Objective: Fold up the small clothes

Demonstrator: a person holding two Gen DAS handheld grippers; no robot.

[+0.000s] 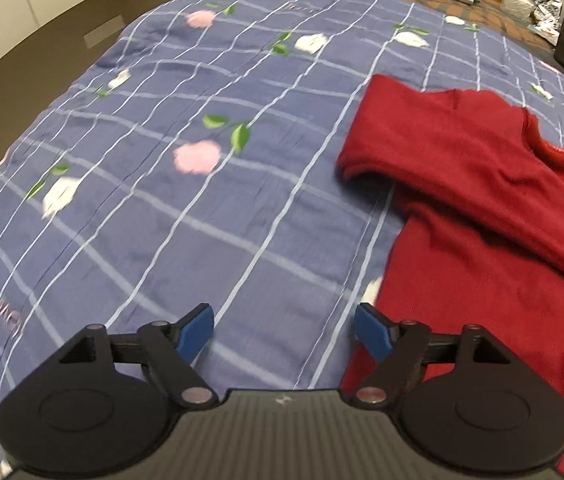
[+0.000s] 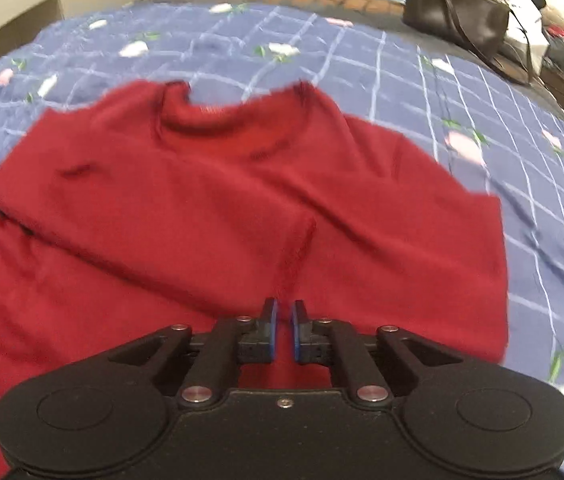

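Red sweater (image 2: 242, 208) lies flat mid-bed on the blue checked bedspread (image 1: 162, 200), 1 sleeve (image 1: 461, 168) folded across. Left gripper (image 1: 283, 332) is wide open beside its edge; right gripper (image 2: 283, 330) is nearly closed, holding nothing. I'd pinch the hem corners evenly.

L cam near sweater (image 1: 481, 208) edge, R above it, both share bedspread (image 1: 202, 220)

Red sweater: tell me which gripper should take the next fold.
Left, probably. The left gripper is open beside the red sweater, at its side edge. The right gripper hovers over the middle, its fingers nearly closed and holding nothing.
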